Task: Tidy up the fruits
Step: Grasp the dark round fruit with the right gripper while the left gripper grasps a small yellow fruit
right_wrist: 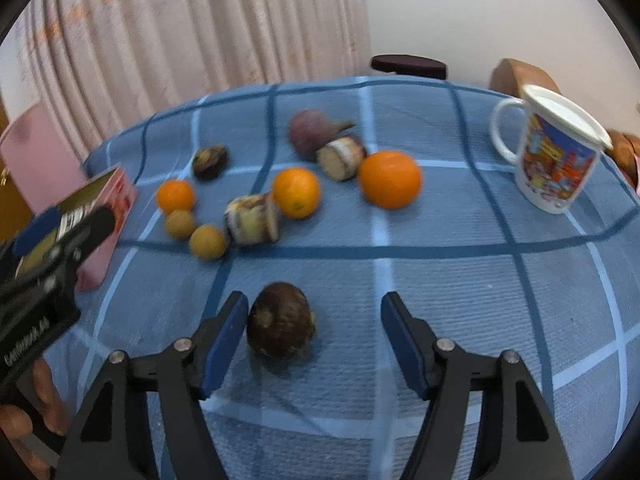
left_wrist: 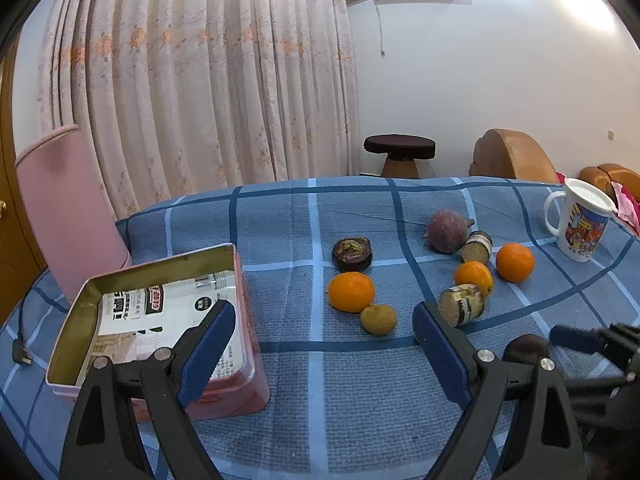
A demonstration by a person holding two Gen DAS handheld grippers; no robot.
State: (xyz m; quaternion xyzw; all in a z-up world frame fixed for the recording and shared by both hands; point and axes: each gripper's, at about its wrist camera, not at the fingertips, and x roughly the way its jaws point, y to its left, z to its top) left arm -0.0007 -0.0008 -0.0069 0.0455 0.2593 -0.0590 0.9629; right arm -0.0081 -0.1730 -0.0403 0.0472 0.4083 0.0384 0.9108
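Note:
My right gripper (right_wrist: 315,298) is open and low over the blue checked cloth, with a dark brown round fruit (right_wrist: 280,320) between its jaws. The left pad is at the fruit's side and the right pad stands well clear. In the left wrist view this fruit (left_wrist: 526,346) shows beside a right fingertip (left_wrist: 572,338). My left gripper (left_wrist: 323,306) is open with nothing in it, and its left finger hangs over the open pink tin box (left_wrist: 160,268). Three oranges (left_wrist: 351,292) (left_wrist: 474,276) (left_wrist: 515,262), a mangosteen (left_wrist: 352,255), a purple fruit (left_wrist: 446,231) and a small tan fruit (left_wrist: 378,319) lie loose.
Two short striped cut pieces (left_wrist: 462,304) (left_wrist: 477,246) lie among the fruit. A lidded printed mug (right_wrist: 556,160) stands at the far right. The tin holds printed packets. A pink chair back (left_wrist: 68,208) and a black cable (left_wrist: 24,344) are at the left edge.

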